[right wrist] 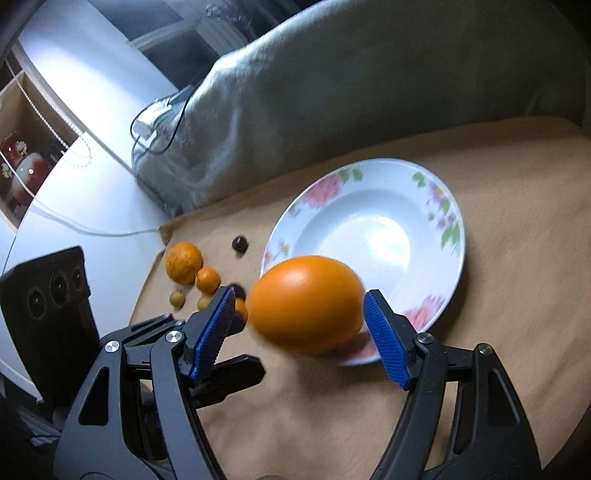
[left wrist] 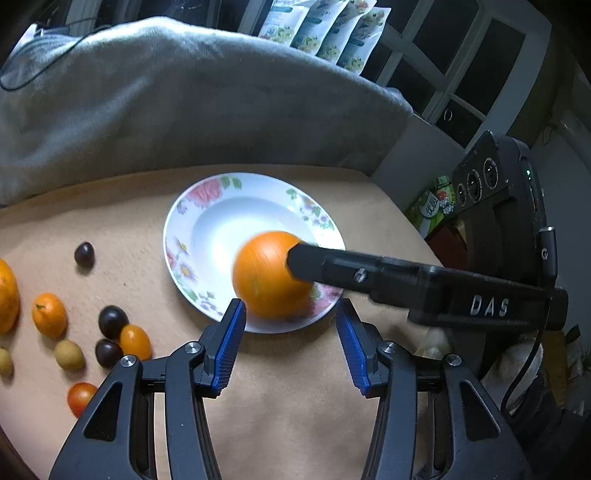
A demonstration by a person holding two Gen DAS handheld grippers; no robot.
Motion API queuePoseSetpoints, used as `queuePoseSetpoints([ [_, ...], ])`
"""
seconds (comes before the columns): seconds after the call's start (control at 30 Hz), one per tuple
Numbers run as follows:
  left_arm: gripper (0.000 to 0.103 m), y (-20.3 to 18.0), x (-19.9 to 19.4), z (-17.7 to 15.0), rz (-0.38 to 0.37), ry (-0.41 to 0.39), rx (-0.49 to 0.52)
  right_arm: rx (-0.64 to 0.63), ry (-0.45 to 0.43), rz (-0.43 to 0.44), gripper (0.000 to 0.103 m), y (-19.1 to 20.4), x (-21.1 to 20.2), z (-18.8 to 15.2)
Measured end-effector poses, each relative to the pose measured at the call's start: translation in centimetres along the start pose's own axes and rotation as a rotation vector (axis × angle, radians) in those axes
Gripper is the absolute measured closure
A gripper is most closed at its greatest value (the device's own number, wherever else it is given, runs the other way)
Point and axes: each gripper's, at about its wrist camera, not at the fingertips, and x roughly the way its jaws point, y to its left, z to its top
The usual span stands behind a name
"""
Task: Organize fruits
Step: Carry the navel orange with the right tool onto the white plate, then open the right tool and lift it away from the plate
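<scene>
A large orange sits between the blue pads of my right gripper, over the near rim of a white floral plate. The left pad looks slightly apart from it, and motion blur hides the contact. In the left wrist view the orange is at the tip of the right gripper over the plate. My left gripper is open and empty, just in front of the plate. Small fruits lie left of the plate: a mandarin, dark grapes, an orange cherry tomato.
A tan cloth covers the table. A grey blanket is heaped behind the plate. A bigger orange lies at the cloth's left edge. Snack packets hang at the back, with white cables beside the blanket.
</scene>
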Motion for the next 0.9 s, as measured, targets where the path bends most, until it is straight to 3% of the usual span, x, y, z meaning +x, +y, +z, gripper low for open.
queuePoseSetpoints([
  [0.3, 0.054, 0.5, -1.7, 0.0, 0.035, -0.043, -0.011, -0.028, -0.079, -0.06, 0.028, 0.3, -2.5, 0.6],
  [0.9, 0.053, 3.2, -6.4, -1.5, 0.136, -0.149, -0.022, -0.128, -0.139, -0.11, 0.023, 2.4, -4.4, -0.6],
])
